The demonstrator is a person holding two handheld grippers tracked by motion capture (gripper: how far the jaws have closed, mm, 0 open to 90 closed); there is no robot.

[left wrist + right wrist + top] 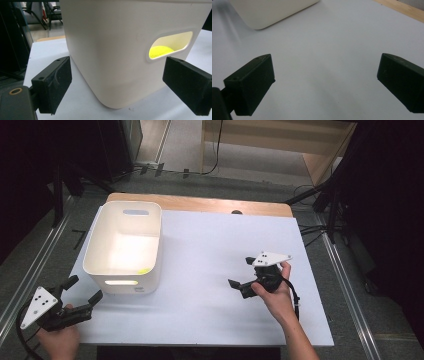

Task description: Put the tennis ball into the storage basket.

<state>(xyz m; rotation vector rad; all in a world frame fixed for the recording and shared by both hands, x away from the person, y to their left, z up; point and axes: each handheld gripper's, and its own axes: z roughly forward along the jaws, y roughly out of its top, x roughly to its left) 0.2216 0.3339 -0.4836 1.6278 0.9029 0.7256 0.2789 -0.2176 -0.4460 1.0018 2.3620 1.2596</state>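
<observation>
A white plastic bin point(123, 246) stands on the left part of the white table top point(210, 270). Through its handle slot a yellow-green round object point(160, 51) shows inside, also glimpsed over the rim as a yellow spot point(143, 271). My left gripper point(82, 291) is open, held off the bin's near left corner, jaws wide apart and empty; the bin wall point(112, 50) sits between them a short way ahead. My right gripper point(242, 272) is open and empty over bare table on the right, pointing left toward the bin's corner point(269, 12).
A wooden strip point(200, 204) edges the table's far side. Metal rails point(30, 270) run along the floor on both sides. Cables and dark stands point(325, 200) lie beyond the far right corner. A person's hands point(272, 297) hold both grippers.
</observation>
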